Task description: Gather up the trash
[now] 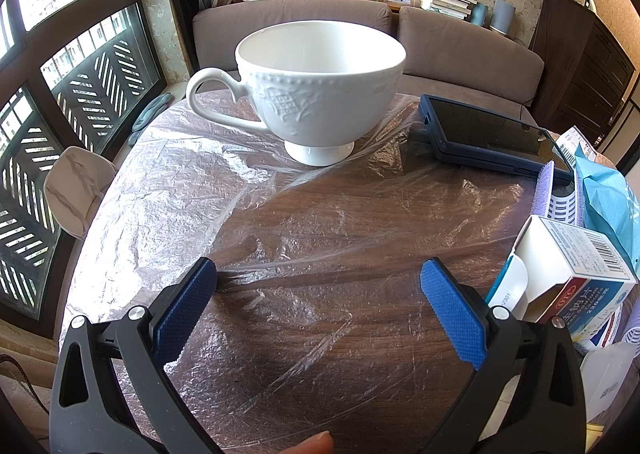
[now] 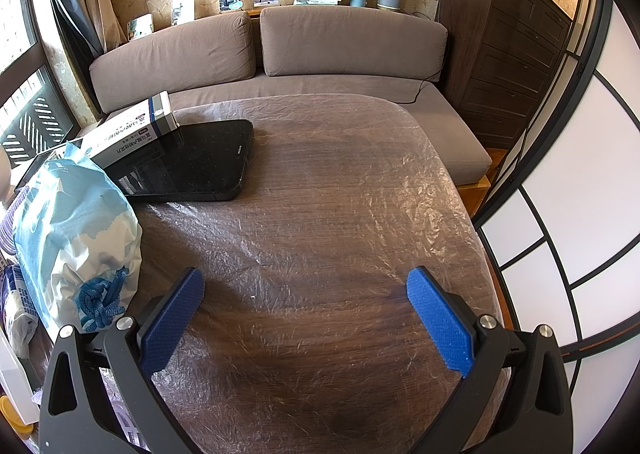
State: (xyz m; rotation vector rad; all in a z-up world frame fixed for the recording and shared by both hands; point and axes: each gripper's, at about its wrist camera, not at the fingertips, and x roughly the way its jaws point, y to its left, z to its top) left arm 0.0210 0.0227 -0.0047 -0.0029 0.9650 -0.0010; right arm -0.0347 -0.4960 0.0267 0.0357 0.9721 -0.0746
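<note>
Nothing collected yet, I judge — my left gripper (image 1: pixel 318 284) and right gripper (image 2: pixel 306 296) both hang wide open and empty over the film-covered wooden surface (image 2: pixel 340 194). The opened white medicine carton (image 1: pixel 576 274) lies just right of the left gripper; the white embossed teacup (image 1: pixel 316 88) and dark tablet (image 2: pixel 188 162) aren't trash.

In the left wrist view a cup (image 1: pixel 320 90) stands on the table (image 1: pixel 320 314) at upper centre of the frame, its handle toward the left. A tablet (image 1: pixel 492 134) lies on the table to the right of the cup. At the right edge, below the tablet, an open carton (image 1: pixel 568 274) sits with a bag (image 1: pixel 608 198) behind it. A sofa (image 1: pixel 460 46) runs behind the table.

In the right wrist view the tablet (image 2: pixel 188 162) lies at centre left, a box (image 2: pixel 132 130) resting on its left part. The bag (image 2: pixel 76 238) stands below them at the left edge. The sofa (image 2: pixel 320 54) fills the upper frame, a cabinet (image 2: pixel 504 46) to its right.
</note>
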